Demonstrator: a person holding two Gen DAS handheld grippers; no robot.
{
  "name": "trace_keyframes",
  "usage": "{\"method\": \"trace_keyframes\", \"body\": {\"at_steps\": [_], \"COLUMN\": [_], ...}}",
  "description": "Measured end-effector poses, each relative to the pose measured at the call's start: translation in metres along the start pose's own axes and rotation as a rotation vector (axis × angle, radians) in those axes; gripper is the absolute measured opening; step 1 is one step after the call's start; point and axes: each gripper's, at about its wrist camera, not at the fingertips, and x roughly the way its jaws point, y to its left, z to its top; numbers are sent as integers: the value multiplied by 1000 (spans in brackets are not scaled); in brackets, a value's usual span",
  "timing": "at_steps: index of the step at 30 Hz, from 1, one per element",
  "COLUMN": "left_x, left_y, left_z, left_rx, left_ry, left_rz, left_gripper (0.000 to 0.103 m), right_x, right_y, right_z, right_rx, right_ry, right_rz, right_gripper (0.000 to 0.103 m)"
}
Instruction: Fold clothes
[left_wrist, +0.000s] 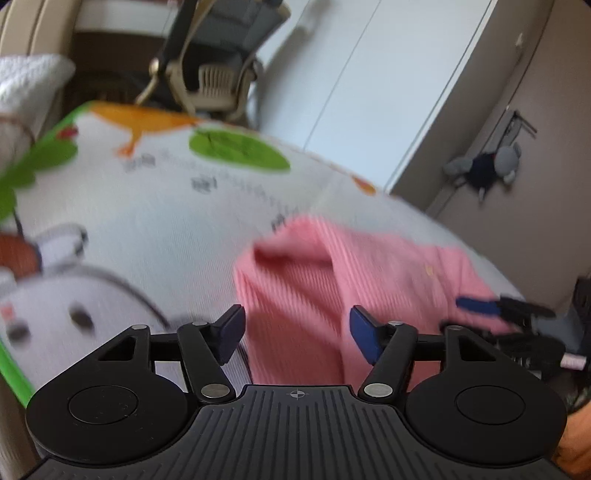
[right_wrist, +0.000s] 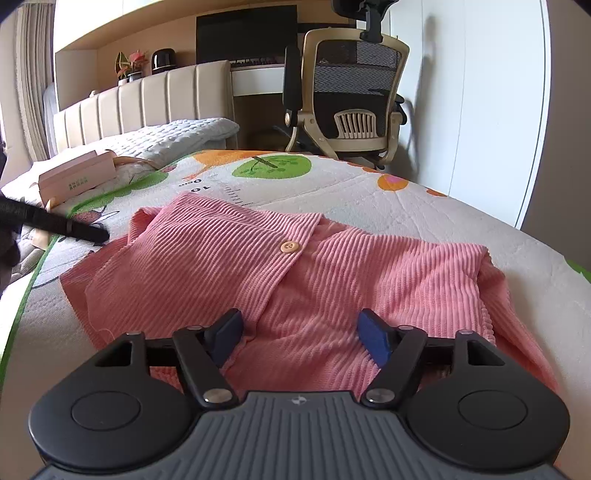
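Pink cardigan (right_wrist: 236, 273): ribbed knit, soft and thick, ribs running in fine parallel cords. It lies on the printed play mat (right_wrist: 369, 192) spread over the bed, partly folded, its long axis running side to side across the right wrist view. 1 flap is turned over the body, its straight edge running diagonally from upper right to lower left. 1 round pale button (right_wrist: 290, 246) sits on that edge. The right end is bunched into a raised, rounded fold; the left end lies flatter, with a corner pointing toward the headboard.

Play mat: quilted white cloth, stitched in squares, printed with green ovals, orange shapes and a ruler scale.

Right gripper (right_wrist: 299, 332): black linkage arms, blue pads, jaws spread wide, low over the near hem of the cardigan, nothing between the pads.

Left gripper (left_wrist: 297, 332): same build, jaws likewise spread and empty, over the cardigan's left end. This view is blurred. In the right wrist view a black finger of it shows at the cardigan's left corner; contact cannot be told.

Headboard (right_wrist: 147, 99): cream, padded in vertical channels. White textured pillow (right_wrist: 177, 138) below it. Pink flat box (right_wrist: 75, 177) lies beside the pillow on the bed.

Office chair (right_wrist: 354, 96): beige frame, black mesh back, standing beyond the bed near the white wardrobe (right_wrist: 480, 92).
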Motion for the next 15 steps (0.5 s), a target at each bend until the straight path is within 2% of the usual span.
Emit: {"method": "trace_keyframes", "body": {"at_steps": [2,3,4,5,7,9,11,15], "left_x": [4,5,7,7,2,-3,-6,-9], "left_y": [-11,-17,-19,-19,-19,-21,-23,-27], "left_z": [-10,-13,-12,-10,-3,6,14,25], "left_rx": [50,85,71,35,-14,-51,-99,-173], "left_ry": [-4,-18,-17,-14,-37,-56,-68,-75], "left_rz": [46,73,69,40,-4,-46,-98,-179], "left_gripper": [50,35,13,9,9,8,7,6], "right_x": [-1,-3,-5,-8,-19,-31,-38,-26], "right_y": [0,2,3,5,17,34,62,123], "right_z": [0,-1,-1,-1,1,4,8,13], "right_rx": [-5,-9,-13,-17,-50,-98,-186,-388], "right_ry": [0,-6,-15,-24,-46,-73,-94,-96], "right_rz": [4,-2,-13,-23,16,75,123,146], "right_gripper": [77,78,78,79,81,96,102,102]}}
